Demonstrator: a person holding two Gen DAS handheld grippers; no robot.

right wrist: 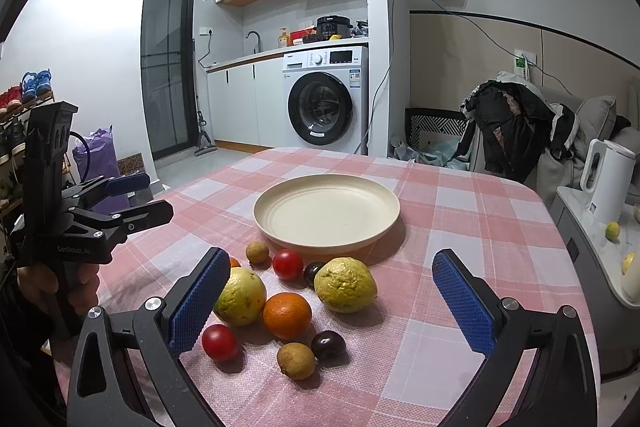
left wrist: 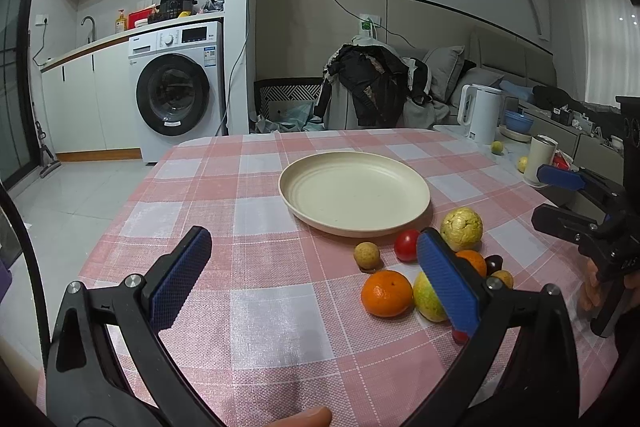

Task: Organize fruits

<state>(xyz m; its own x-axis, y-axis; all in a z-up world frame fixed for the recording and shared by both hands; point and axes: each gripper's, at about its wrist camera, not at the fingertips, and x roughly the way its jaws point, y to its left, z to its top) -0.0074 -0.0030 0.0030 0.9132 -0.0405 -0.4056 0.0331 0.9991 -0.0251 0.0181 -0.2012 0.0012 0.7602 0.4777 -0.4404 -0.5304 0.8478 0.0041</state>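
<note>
Right wrist: right tool [right wrist: 332, 303] spread wide, plate [right wrist: 384, 223] bare.

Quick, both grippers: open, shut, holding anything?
Left gripper: open, holding nothing, above the tablecloth.
Right gripper: open, holding nothing, above the fruit.

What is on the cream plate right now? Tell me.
Nothing: the cream plate shows a bare, ridged inside in both views. All the fruit lies on the checked tablecloth in front of it. What is under the plate is hidden.
</note>
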